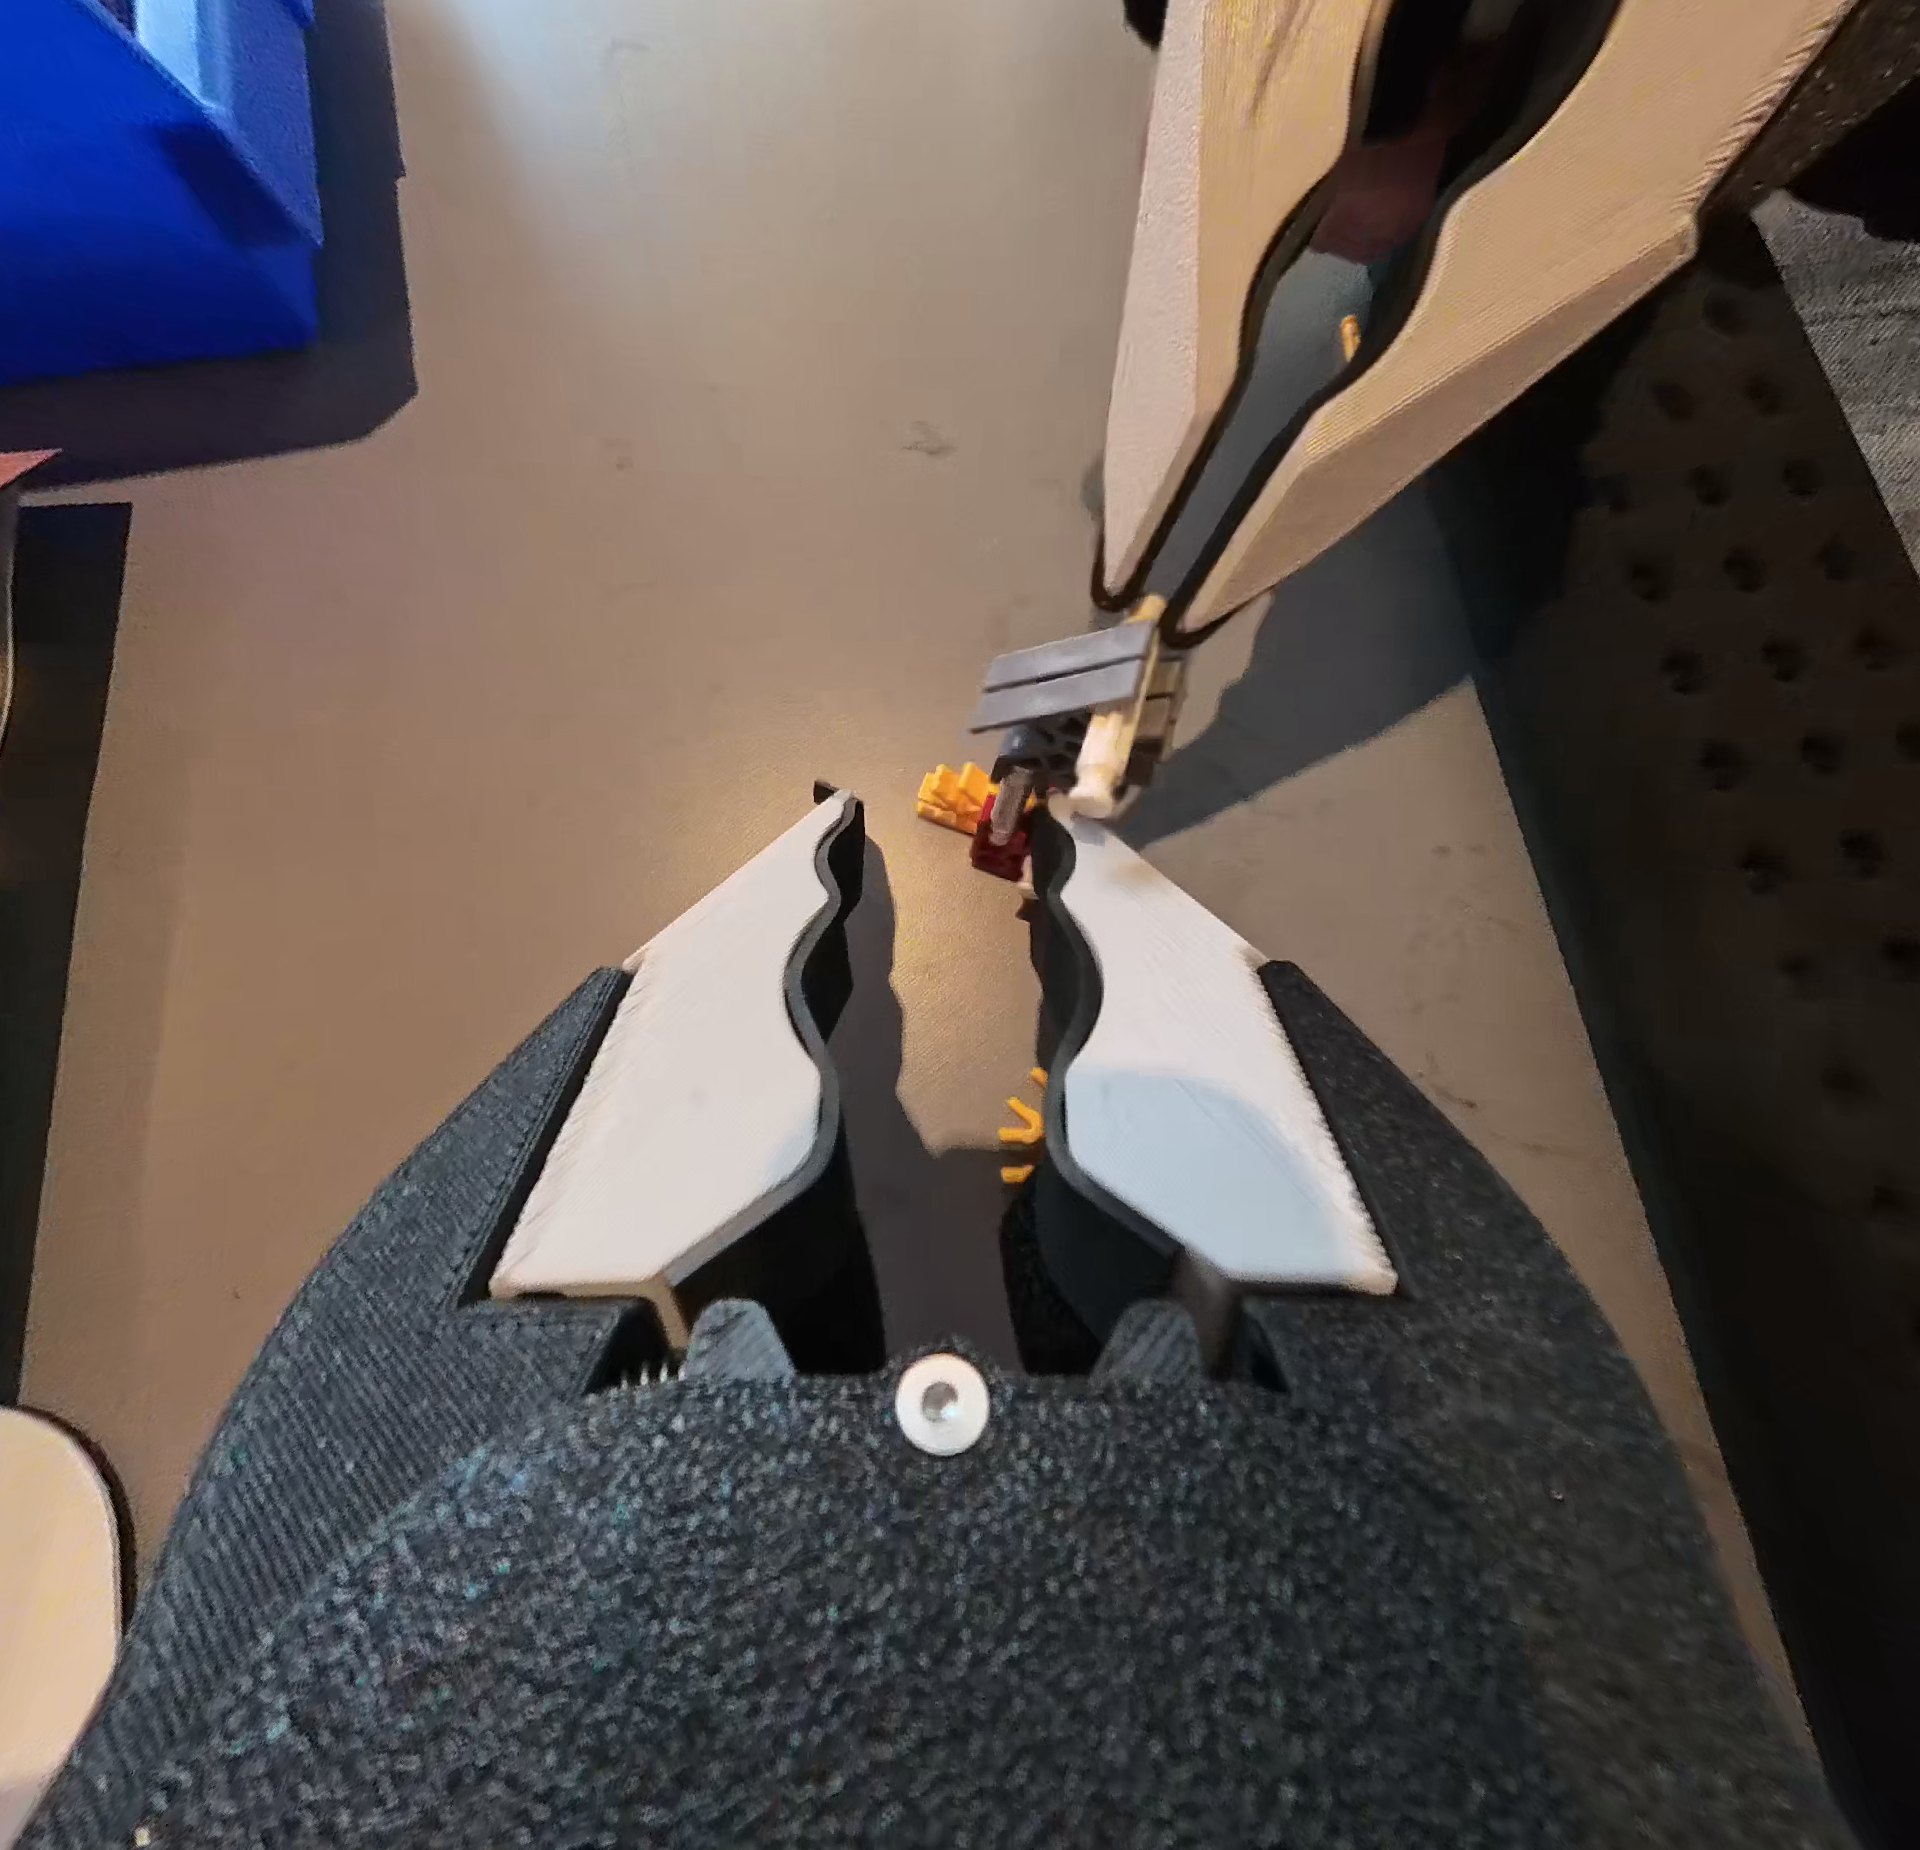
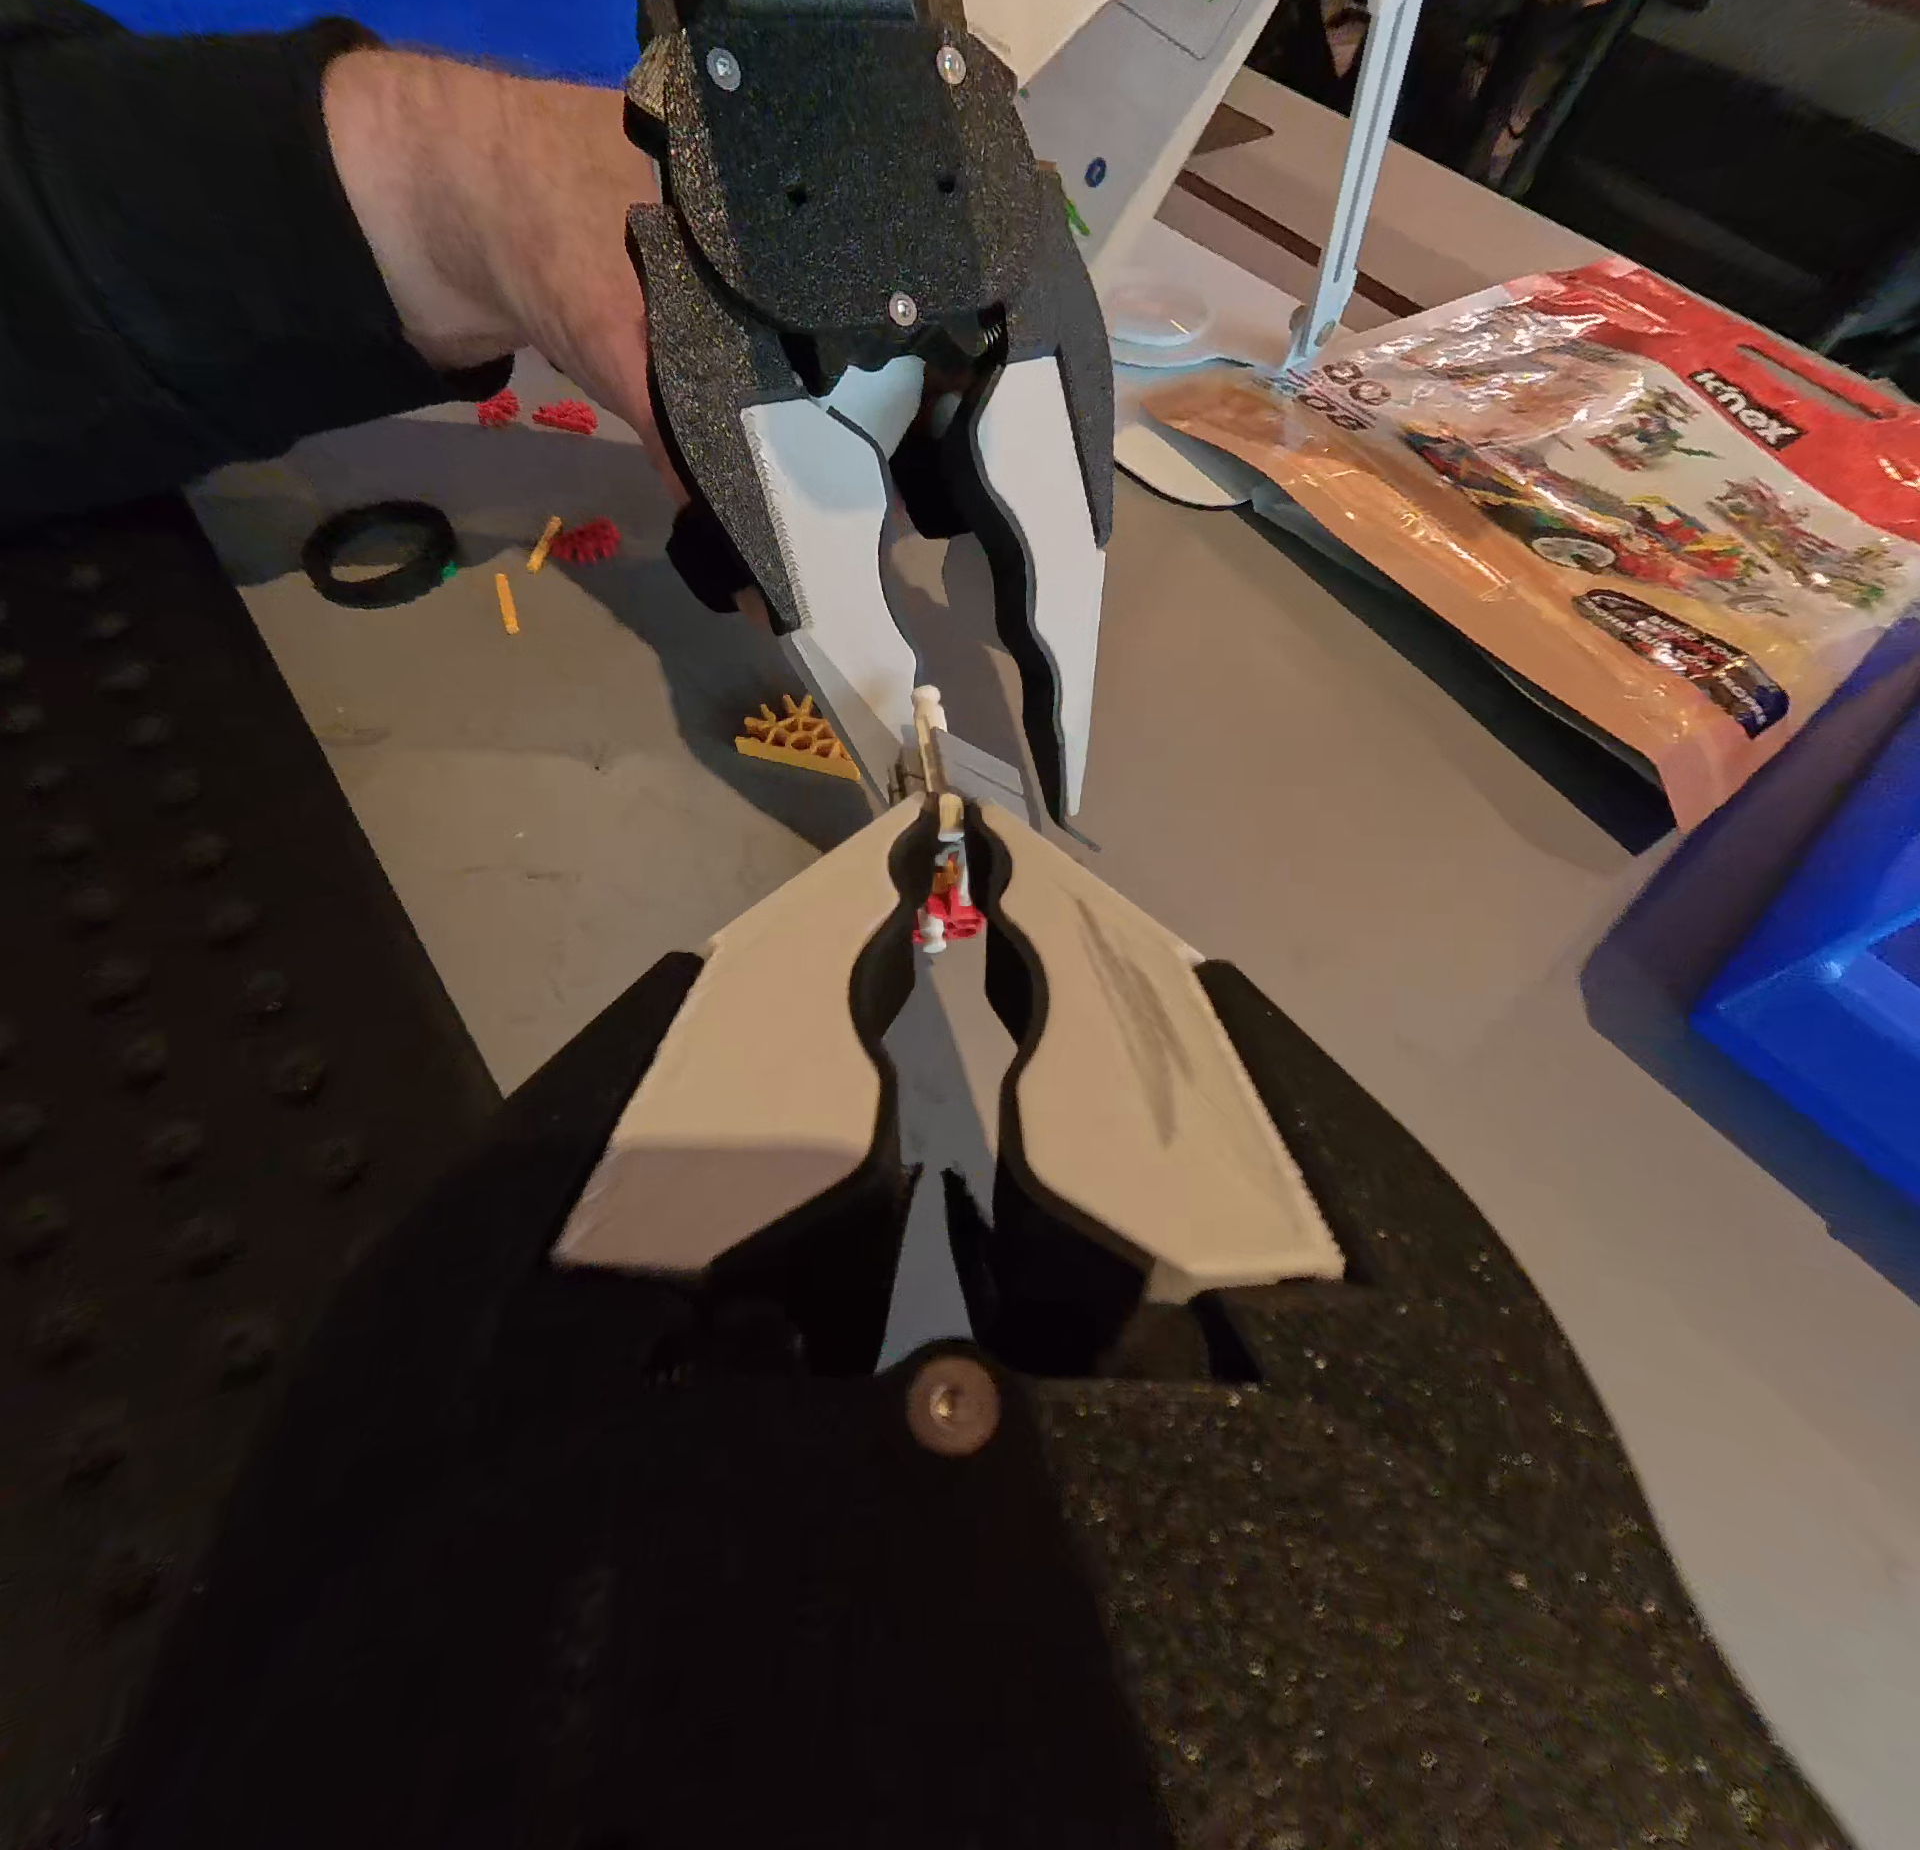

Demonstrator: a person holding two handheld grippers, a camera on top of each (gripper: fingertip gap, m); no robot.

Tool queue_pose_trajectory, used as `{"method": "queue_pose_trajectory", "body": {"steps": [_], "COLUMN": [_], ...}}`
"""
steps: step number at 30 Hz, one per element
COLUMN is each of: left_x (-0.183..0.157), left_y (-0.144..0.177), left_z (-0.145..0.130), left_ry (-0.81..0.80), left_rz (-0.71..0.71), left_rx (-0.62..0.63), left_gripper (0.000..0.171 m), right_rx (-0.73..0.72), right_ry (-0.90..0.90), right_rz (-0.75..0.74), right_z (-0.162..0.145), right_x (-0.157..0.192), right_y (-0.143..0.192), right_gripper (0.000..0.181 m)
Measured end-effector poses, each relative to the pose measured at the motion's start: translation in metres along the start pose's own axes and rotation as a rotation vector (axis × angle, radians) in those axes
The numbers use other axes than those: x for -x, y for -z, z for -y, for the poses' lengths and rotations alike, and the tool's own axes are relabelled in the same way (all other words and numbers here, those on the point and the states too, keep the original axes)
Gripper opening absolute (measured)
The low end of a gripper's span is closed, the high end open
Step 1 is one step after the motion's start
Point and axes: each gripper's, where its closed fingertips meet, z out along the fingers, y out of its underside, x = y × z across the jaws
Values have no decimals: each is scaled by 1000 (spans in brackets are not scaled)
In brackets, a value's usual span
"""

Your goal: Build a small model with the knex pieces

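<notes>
- Right tool (image 2: 948, 821) was clamped on a small toy assembly (image 1: 1081, 720): one white rod, grey flat plates, a dark red connector at its end. The assembly hung just above the tabletop (image 1: 623, 553), between the two tools.
- Left tool (image 1: 940, 824) stood with its fingers parted, nothing between them; its right-hand fingertip sat just beside the red connector, contact uncertain. In the right wrist view the same tool (image 2: 977, 792) pointed down at the assembly, held by a person's hand (image 2: 499, 231) in a dark sleeve.
- One yellow fan-shaped connector (image 2: 798, 738) lay on the tabletop just beside the assembly.
- Farther off, by the hand: one black tyre ring (image 2: 379, 553), two short yellow rods (image 2: 506, 603), three red connectors (image 2: 585, 538).
- One plastic bag of toy parts (image 2: 1538, 512) lay flat, well apart, across the tabletop.
- One blue bin (image 2: 1829, 959) sat at the tabletop's edge, near the bag.
- One white stand (image 2: 1164, 169) rose behind the bag.
- Dark dimpled mat (image 2: 156, 865) bordered the tabletop.
</notes>
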Motion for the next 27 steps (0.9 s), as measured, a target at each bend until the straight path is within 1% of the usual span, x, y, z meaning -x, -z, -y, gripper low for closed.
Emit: {"method": "queue_pose_trajectory", "body": {"steps": [4,7,9,13,16,19,27], "left_x": [1,-3,-4,-5,-5,-5,-1], "left_y": [1,1,0,-1,-1,-1,2], "left_z": [-1,-2,-2,-1,-1,-1,-3], "left_ry": [21,22,33,39,36,47,62], "left_rz": [7,-10,-14,-2,8,1,41], "left_rx": [-13,-25,-36,-55,-56,-63,-87], "left_gripper": [34,29,29,29,31,32,35], "right_rx": [-10,-7,-4,-15,-27,-23,-11], "right_ry": [23,13,6,1,-14,-16,20], "right_rz": [18,24,22,28,84,121,119], "right_z": [1,1,1,1,1,1,2], "right_x": [2,1,-1,-4,1,6,5], "right_y": [-1,-3,-2,0,1,-4,-8], "right_gripper": [3,6,13,15,16,14,11]}}
